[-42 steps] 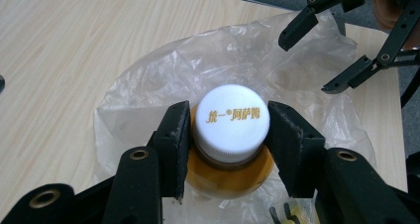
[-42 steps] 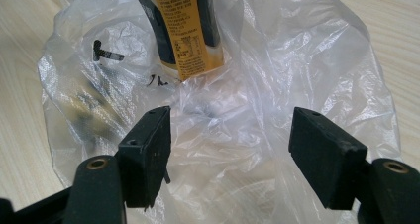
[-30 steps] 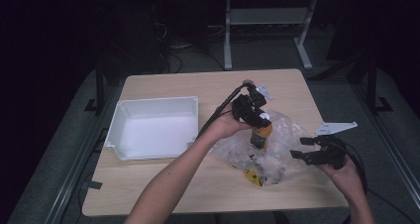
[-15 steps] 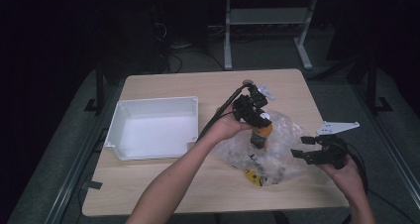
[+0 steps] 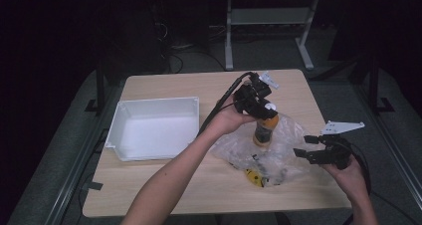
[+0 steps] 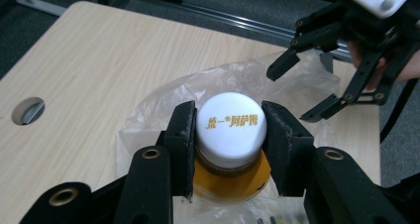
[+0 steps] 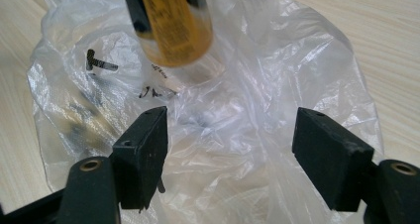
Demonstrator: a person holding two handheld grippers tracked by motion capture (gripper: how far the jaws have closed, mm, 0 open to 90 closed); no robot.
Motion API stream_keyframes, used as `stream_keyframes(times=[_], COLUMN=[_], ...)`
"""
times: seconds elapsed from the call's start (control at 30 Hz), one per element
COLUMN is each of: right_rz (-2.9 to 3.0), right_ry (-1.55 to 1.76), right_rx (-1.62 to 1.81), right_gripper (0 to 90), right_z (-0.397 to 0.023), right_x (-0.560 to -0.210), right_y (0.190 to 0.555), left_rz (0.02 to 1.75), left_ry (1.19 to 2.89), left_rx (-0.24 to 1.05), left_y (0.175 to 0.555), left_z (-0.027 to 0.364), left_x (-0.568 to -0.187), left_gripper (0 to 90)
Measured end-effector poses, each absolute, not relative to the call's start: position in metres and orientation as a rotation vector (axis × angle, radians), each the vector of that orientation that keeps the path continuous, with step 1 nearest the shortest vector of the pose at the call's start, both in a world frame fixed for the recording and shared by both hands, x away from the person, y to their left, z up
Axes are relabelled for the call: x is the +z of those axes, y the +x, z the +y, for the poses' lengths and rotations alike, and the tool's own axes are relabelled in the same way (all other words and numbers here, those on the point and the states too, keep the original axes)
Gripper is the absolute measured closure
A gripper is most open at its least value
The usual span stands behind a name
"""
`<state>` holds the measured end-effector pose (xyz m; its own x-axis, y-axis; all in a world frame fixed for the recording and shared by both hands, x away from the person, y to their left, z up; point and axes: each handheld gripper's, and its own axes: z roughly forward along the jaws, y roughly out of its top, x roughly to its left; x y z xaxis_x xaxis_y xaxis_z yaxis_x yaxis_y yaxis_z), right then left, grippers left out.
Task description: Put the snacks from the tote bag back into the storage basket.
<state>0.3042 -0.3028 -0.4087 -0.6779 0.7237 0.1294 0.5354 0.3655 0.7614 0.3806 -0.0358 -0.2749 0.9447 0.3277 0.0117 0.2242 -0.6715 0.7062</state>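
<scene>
A: Left gripper view, low centre: left gripper (image 6: 229, 135) half spread, both pads pressed on the white cap (image 6: 230, 126) of the bottle (image 6: 233, 179). Cap sits square between the jaws, amber body under it.

B: High view agrees. Bottle (image 5: 263, 130) right of frame centre, upright, standing in the clear bag (image 5: 278, 153); left gripper (image 5: 259, 105) pinches it from above. Tray (image 5: 154, 128) at centre left, well apart.

A: Right gripper?

B: Right gripper (image 5: 314, 148) at lower right of the high view, jaws wide, pointing left toward the bag. Right gripper view, bottom: pads (image 7: 141, 159) well apart, crumpled bag (image 7: 233, 110) film between and beyond them. Whether a pad touches the film, cannot tell. Nothing pinched.

A: Bottle from that side?

B: Top centre of the right gripper view, bottle (image 7: 173, 26) base above the plastic; contact with the bag floor not readable. Small yellow and dark items (image 5: 256, 175) in the bag, low centre of the high view, too small to identify.
</scene>
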Motion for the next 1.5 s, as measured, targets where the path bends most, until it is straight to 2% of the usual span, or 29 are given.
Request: stream_keyframes(times=[0.4,1.5], right_rz=[2.384,2.375], right_ry=[1.143,1.154], right_rx=[1.217,1.206], right_gripper=[28.8,27.4], right_z=[-0.303,-0.303], right_x=[-0.406,-0.406], right_y=[0.304,0.305], left_rz=[0.4,0.477], left_ry=[2.317,2.331], left_rx=[0.214,0.301], left_y=[0.374,0.371], left_z=[-0.021,0.036], left_x=[-0.249,-0.216], left_gripper=[59.1,59.1])
